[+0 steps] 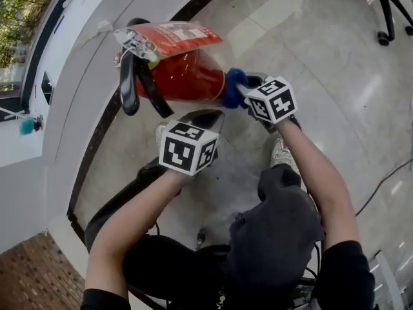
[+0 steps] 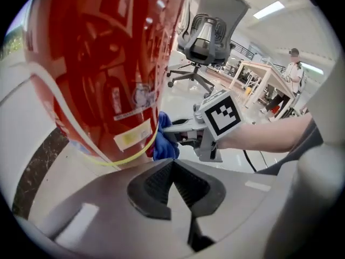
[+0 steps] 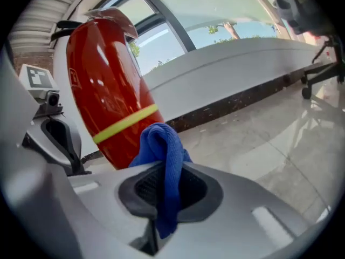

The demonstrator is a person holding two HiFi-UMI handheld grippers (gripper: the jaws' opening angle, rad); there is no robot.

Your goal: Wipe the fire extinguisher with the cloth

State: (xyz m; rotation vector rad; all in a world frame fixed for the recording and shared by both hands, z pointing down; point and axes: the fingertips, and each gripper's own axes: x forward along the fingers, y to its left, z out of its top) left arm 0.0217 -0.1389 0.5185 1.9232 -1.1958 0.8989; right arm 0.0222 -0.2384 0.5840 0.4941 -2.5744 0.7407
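Right gripper view: the right gripper (image 3: 164, 190) has its jaws almost closed on the blue cloth (image 3: 161, 144), so a folded wad sticks out for wiping.
Cloth contact: it seems to press on the lower side of the red fire extinguisher (image 3: 108, 90).
Left gripper (image 2: 175, 190): jaws together, empty, just beside the cylinder, probably to steady it.
Extinguisher place: on the floor (image 3: 259, 139), near the wall.

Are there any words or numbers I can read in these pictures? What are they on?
No text here can be read clearly.
Fire extinguisher stickers: print too blurred to read.
Plastic-wrapped tag at its top: white print, too small to read.
Marker cubes: black-and-white square patterns only, no words.
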